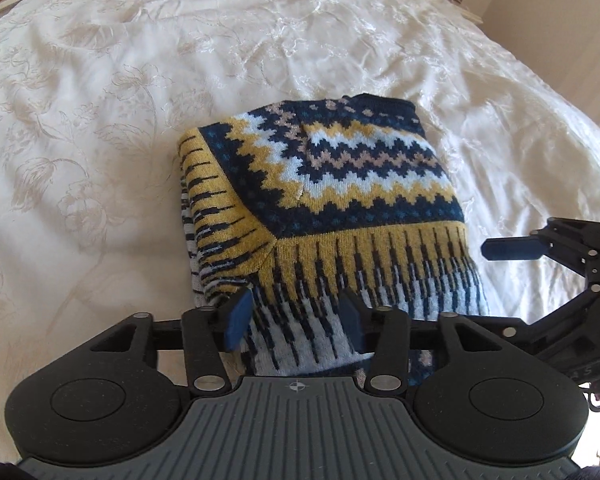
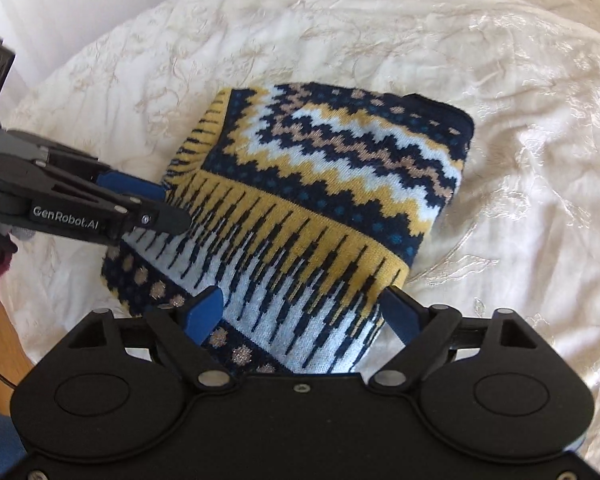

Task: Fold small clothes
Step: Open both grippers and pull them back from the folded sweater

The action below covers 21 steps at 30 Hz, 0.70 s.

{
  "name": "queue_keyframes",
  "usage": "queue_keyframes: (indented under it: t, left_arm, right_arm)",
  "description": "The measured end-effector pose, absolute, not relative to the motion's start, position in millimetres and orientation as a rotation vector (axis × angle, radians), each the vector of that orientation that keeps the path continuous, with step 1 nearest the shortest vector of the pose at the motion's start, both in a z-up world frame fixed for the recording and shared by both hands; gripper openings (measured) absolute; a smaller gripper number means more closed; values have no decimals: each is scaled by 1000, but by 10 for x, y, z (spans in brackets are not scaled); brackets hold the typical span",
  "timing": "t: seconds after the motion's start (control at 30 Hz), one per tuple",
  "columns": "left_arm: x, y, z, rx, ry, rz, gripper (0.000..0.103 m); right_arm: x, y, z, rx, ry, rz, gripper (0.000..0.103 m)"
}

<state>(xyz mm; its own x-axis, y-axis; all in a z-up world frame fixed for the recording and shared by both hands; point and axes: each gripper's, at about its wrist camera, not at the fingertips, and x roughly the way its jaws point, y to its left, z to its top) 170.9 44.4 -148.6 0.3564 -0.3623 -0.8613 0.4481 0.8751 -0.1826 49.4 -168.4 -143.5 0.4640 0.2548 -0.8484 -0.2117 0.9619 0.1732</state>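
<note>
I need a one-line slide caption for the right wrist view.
Open right gripper straddles the folded patterned sweater on the cream bedspread, left gripper alongside.

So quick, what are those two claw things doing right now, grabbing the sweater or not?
Left gripper: open, fingers either side of the sweater's near edge, not clamped.
Right gripper: open, fingers spread around the sweater's edge, holding nothing.

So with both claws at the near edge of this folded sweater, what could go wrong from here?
1. Both claws stand open astride the sweater. The left claw may pinch only the top layer, so the fold could peel apart.
2. The right claw sits at a different angle, and an uneven lift could skew the bundle.
3. The bedspread is loose and wrinkled; a low fingertip might snag it.
</note>
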Motion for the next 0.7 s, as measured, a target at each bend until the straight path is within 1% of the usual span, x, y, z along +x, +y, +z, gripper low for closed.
queue_keyframes:
  t: [0.03, 0.07, 0.1, 0.27, 0.5, 0.7]
  left_arm:
    - [1662, 456, -1436, 79, 1081, -509, 70]
    - [1613, 476, -1394, 70, 1079, -497, 82]
    - [1570, 494, -1359, 62, 1079, -490, 87]
    - [1354, 531, -1178, 48, 1078, -400, 97]
    - [1118, 470, -910, 41, 1053, -327, 98]
    - [982, 353, -801, 53, 1062, -268, 96]
  right_arm:
    - [442, -1724, -1370, 70, 1036, 272, 103]
    - [394, -1773, -1304, 97, 1020, 258, 102]
    - [349, -1812, -1244, 123, 1009, 247, 102]
    - [200, -1985, -1036, 197, 989, 185, 102]
    - [18, -2142, -809, 181, 954, 89, 102]
    - [-77, -2227, -702, 180, 973, 72, 102]
